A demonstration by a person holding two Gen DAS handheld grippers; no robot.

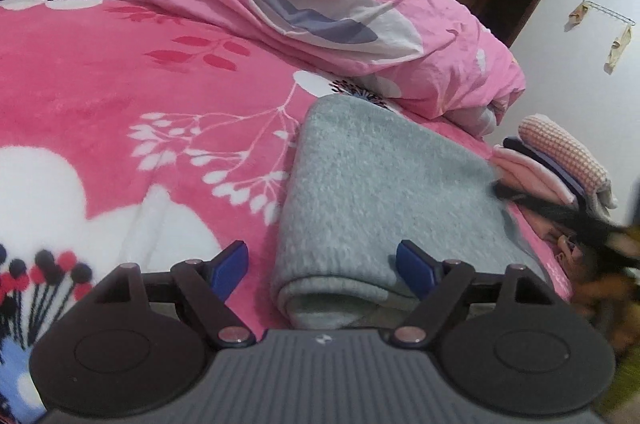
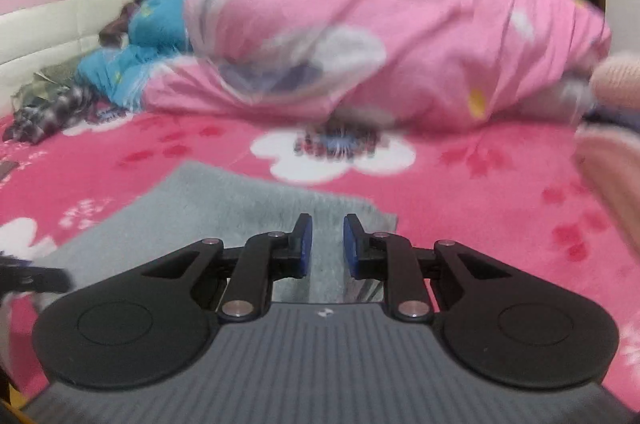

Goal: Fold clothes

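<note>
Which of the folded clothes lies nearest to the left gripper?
The grey fleece garment, lying alone just ahead of the left gripper. The other folded clothes are stacked farther right.

Fuzzy grey knit garment (image 1: 384, 192) on a plush fleece blanket (image 1: 120, 96); smooth cotton quilt (image 1: 360, 8); matt black plastic gripper arms.

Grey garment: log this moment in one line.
grey garment: folded on pink blanket | left gripper: open, empty | right gripper: narrowly open, empty | folded stack: beside
</note>
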